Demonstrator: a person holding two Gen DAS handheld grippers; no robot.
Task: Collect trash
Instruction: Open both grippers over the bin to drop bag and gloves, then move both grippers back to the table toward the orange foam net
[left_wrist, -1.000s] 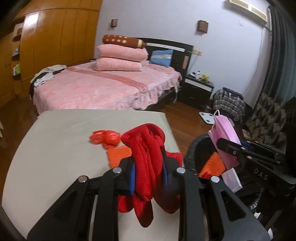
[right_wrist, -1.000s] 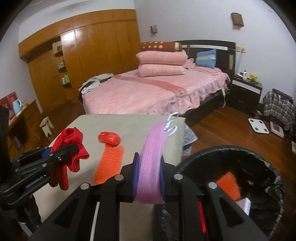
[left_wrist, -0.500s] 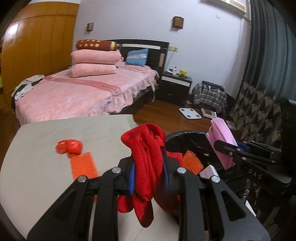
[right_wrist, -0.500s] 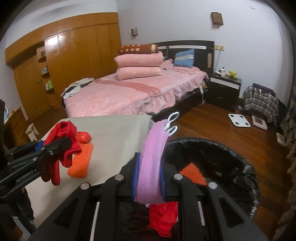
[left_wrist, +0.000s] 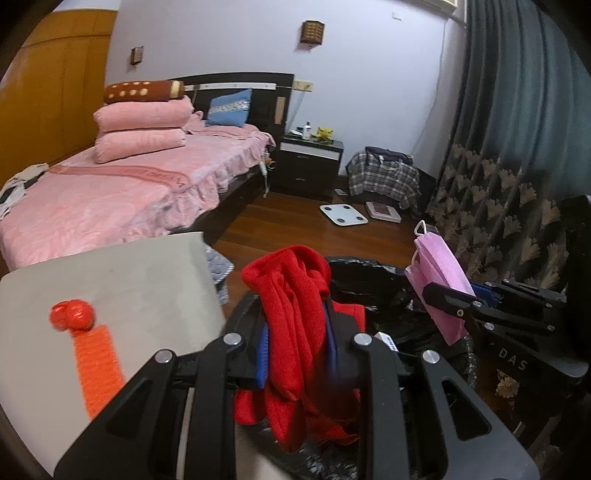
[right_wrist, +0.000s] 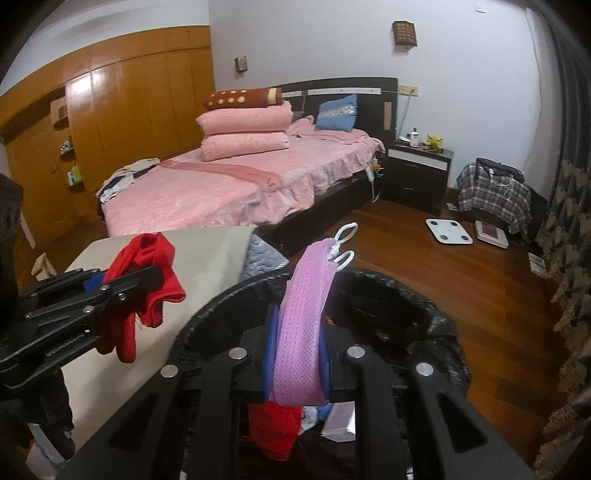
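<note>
The left gripper (left_wrist: 295, 354) has its fingers clamped on a crumpled red cloth (left_wrist: 291, 317), and the right gripper (right_wrist: 297, 363) has its fingers clamped on a pink face mask (right_wrist: 303, 325), both over the black-lined round trash bin (right_wrist: 436, 325). Beyond, an orange scrubbing strip (left_wrist: 98, 365) lies on the beige bench (left_wrist: 140, 280).

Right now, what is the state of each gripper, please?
Left gripper: closed on the red cloth.
Right gripper: closed on the pink face mask, over the black trash bin.
</note>
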